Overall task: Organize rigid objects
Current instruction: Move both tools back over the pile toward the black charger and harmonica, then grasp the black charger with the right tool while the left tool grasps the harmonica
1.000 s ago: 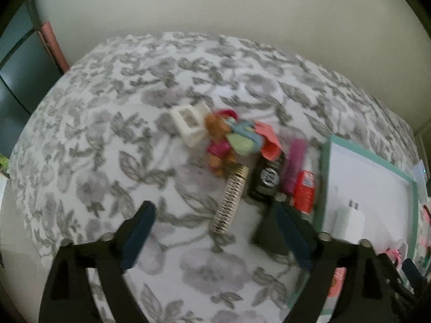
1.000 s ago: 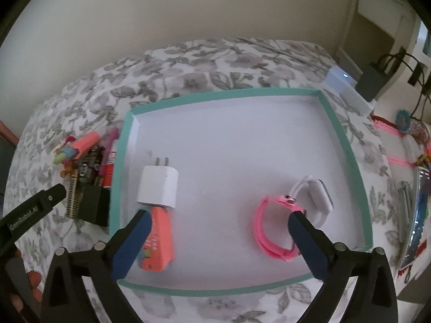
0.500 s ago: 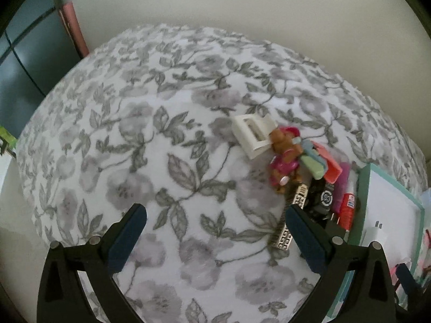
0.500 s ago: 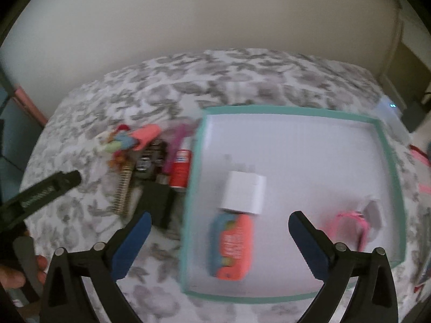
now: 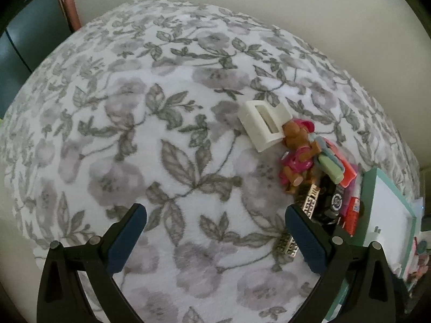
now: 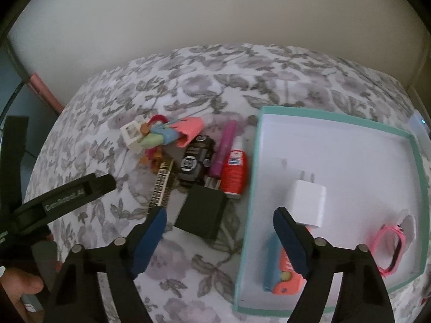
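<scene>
My right claw [image 6: 219, 216] hangs over the floral blanket [image 6: 204, 86] with its jaws closing and nothing pressed between them; a black box [image 6: 200, 211] lies in the gap beside the teal tray [image 6: 252, 188], which holds a white charger [image 6: 308, 204] and pink watch [image 6: 389, 250]. My left claw [image 5: 215, 219] is spread wide and empty near the toy pile [image 5: 309, 161].

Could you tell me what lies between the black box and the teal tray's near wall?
In the right wrist view, only bare floral blanket separates the black box from the teal tray; nothing else lies there.
</scene>
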Available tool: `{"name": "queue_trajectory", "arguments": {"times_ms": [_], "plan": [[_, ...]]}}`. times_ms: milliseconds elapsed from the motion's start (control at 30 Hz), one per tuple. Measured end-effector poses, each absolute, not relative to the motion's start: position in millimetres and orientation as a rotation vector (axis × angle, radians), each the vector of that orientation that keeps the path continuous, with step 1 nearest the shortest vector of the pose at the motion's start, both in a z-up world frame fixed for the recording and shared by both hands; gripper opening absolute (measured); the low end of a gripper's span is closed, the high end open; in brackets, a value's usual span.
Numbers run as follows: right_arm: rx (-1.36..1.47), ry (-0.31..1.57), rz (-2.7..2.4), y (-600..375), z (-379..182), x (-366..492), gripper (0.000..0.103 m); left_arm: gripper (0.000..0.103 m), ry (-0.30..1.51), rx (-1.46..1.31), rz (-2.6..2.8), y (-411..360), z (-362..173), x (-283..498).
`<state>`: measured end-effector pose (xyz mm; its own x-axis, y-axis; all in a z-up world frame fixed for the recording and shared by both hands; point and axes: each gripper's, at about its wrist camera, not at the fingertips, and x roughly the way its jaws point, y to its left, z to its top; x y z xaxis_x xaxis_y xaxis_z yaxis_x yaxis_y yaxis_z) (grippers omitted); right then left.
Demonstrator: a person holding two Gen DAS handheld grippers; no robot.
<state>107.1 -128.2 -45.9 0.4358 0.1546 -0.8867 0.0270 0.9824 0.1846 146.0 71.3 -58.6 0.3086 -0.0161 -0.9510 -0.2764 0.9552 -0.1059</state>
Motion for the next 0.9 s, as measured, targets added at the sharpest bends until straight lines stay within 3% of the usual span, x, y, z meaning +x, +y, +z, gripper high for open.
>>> {"name": "queue_trajectory", "arguments": {"times_ms": [267, 367, 833, 900], "plan": [[0.143, 1.156, 0.069, -112, -62, 121, 0.073, 0.102, 1.264, -0.268, 0.105, 56, -67, 156], [0.135, 1.149, 0.071, -109, -61, 125, 0.065, 0.102, 1.267, -0.251, 0.083, 48, -68, 160], [0.101, 1.206, 0.069, -98, -84, 133, 0.059, 0.102, 1.271, -0.239, 0.004, 30, -71, 167], [0.116, 1.224, 0.073, -99, -90, 133, 0.054, 0.102, 1.277, -0.249, -0.014, 27, -74, 168]]}}
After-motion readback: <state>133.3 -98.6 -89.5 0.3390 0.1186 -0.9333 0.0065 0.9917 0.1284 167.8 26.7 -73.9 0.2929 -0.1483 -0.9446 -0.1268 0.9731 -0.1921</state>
